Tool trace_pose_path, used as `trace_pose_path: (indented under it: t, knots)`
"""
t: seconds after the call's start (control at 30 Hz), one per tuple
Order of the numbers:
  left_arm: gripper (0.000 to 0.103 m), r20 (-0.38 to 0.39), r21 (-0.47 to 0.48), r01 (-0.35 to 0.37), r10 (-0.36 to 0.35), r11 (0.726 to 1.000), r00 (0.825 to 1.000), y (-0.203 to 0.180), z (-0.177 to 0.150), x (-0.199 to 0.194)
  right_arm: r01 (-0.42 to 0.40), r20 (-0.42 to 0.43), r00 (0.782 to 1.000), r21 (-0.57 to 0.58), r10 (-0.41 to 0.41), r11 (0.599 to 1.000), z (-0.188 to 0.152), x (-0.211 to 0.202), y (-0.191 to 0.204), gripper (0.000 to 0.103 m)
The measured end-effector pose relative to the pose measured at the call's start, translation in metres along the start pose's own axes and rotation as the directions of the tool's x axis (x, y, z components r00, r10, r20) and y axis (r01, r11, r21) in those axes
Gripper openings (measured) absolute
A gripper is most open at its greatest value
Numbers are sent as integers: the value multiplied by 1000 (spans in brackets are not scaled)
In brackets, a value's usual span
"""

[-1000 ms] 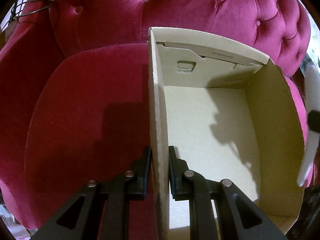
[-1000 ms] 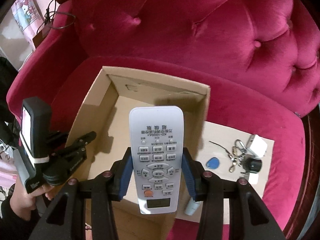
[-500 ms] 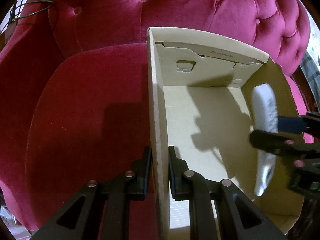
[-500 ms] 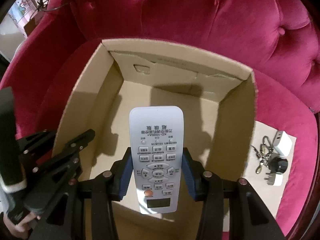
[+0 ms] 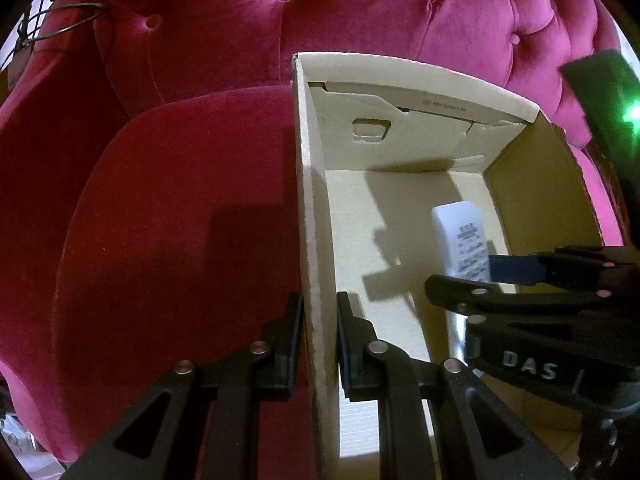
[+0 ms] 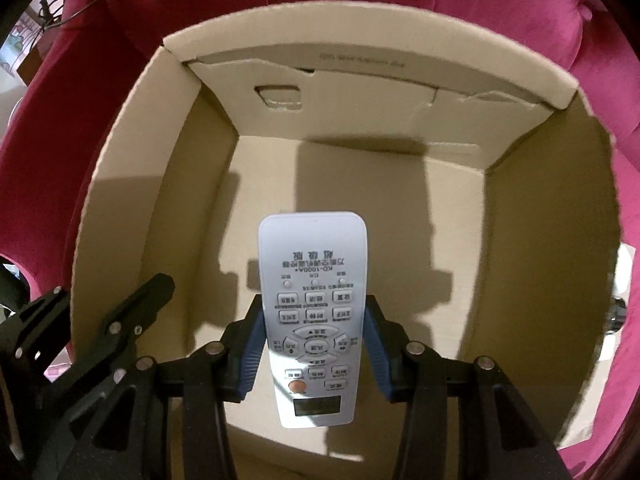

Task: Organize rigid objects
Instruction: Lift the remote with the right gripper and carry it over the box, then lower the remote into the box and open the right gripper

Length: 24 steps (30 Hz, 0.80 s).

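An open cardboard box sits on a crimson velvet armchair. My left gripper is shut on the box's left wall, one finger outside and one inside; in the right wrist view it shows at the lower left. My right gripper is shut on a white remote control, blue pads pressing its two long sides. The remote hangs inside the box, above its floor, buttons facing up. From the left wrist view the right gripper reaches in from the right.
The armchair's tufted back rises behind the box and its seat cushion spreads to the left. A wire loop hangs at the upper left. A dark object peeks past the box's right wall.
My right gripper has come down with the remote from above the box into it. The items on the sheet to the right have dropped out of sight. The left gripper has stayed put.
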<state>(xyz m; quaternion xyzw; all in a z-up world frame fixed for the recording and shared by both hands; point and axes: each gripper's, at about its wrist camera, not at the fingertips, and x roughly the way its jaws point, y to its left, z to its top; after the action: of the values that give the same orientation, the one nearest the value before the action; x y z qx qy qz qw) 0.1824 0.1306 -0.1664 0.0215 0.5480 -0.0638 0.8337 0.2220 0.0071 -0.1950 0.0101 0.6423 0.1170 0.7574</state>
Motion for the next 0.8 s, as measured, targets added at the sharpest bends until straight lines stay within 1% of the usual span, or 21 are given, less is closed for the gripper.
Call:
trace_pose_path:
  t: [0.3, 0.4, 0.57, 0.67, 0.8]
  knots:
    - [17, -3, -9, 8, -8, 1000, 1000, 1, 0, 2, -7, -41, 999, -7, 7, 1000, 0, 5, -1, 51]
    - [17, -6, -14, 11, -11, 1000, 1000, 2, 1, 2, 0, -23, 1000, -6, 0, 1000, 1, 1, -4, 53]
    - [17, -5, -10, 9, -9, 1000, 1000, 3, 1, 3, 10, 7, 1000, -10, -10, 1000, -1, -12, -11, 54]
    - [17, -5, -11, 10, -10, 1000, 1000, 4, 1, 3, 17, 23, 1000, -20, -17, 1000, -1, -19, -8, 54]
    - [17, -5, -11, 9, -10, 1000, 1000, 4, 1, 3, 40, 56, 998, -45, -37, 998, -7, -34, -6, 58]
